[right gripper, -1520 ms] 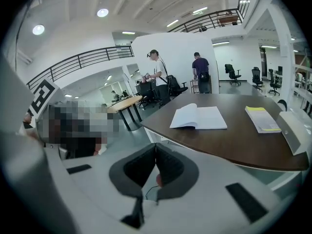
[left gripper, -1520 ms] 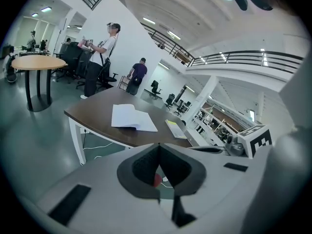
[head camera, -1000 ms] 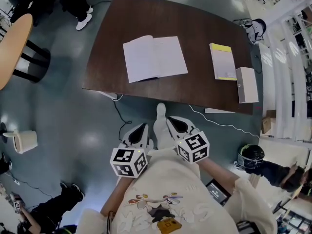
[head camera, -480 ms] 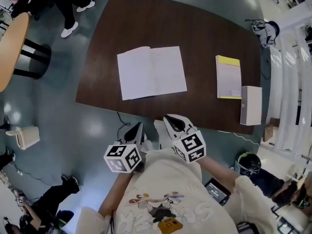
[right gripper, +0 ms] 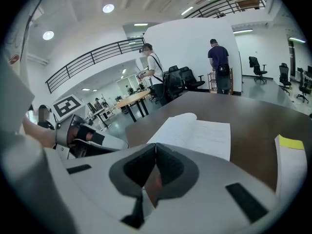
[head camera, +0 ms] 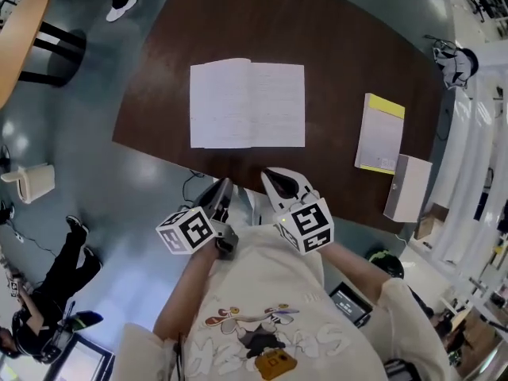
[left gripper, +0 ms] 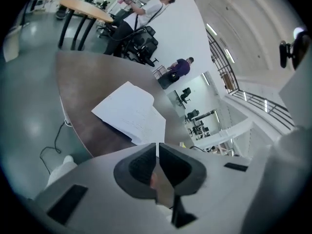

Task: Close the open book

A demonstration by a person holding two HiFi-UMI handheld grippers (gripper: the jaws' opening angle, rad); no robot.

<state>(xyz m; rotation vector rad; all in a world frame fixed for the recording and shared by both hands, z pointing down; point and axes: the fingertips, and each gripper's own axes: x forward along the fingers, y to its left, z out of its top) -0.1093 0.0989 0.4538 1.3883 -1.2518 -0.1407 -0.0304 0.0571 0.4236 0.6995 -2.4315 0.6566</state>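
floor (head camera: 127, 189): glossy grey-blue | dark brown table (head camera: 341, 46): centre | pale wooden table (head camera: 12, 54): upper left | ceiling lights (right gripper: 108, 8): on

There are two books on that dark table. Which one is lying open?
The white book in the middle of the table, both pages spread flat. The other book, with the yellow strip, lies shut to its right.
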